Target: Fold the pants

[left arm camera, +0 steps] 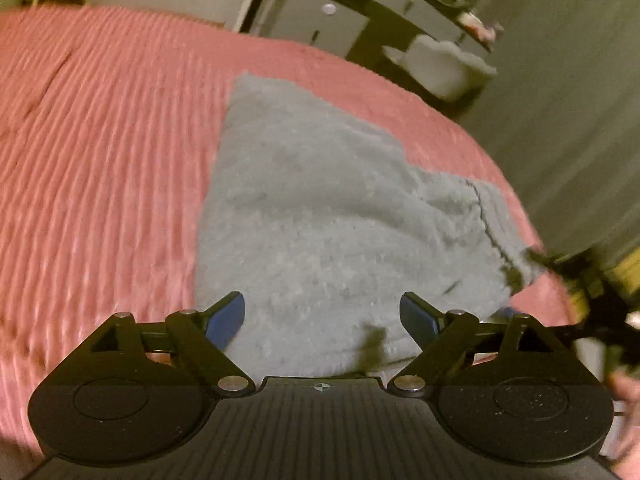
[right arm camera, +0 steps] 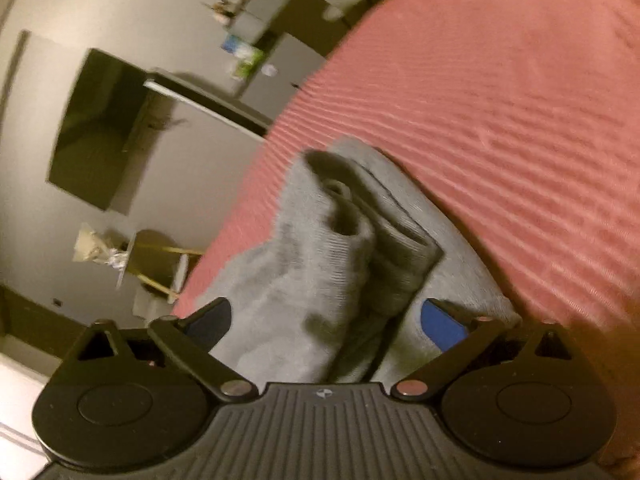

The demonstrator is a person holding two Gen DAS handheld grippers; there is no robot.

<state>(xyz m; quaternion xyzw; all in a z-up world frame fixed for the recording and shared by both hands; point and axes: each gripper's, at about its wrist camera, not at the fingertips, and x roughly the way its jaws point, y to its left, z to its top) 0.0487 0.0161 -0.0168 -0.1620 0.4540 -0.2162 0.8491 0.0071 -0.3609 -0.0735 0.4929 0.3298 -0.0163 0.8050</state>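
The left gripper (left arm camera: 322,316) is nearest its camera, its blue pads (left arm camera: 226,318) spread wide with nothing pinched between them; it hangs over the near edge of the grey pants (left arm camera: 320,208). The pants lie flat on the ribbed pink bedspread (left arm camera: 100,152), narrowing toward the far side, with a stitched seam near their right corner. At the right margin of this view, part of the other black tool and a blurred hand (left arm camera: 626,396) show.

The right gripper (right arm camera: 326,320) also has its fingers (right arm camera: 442,322) apart. Bunched grey fabric, a ribbed waistband folded over itself, rises between them, but the pads do not press on it. Beyond the bedspread (right arm camera: 520,100) stand pale drawers (right arm camera: 276,80) and a dark screen (right arm camera: 96,128) on the wall.
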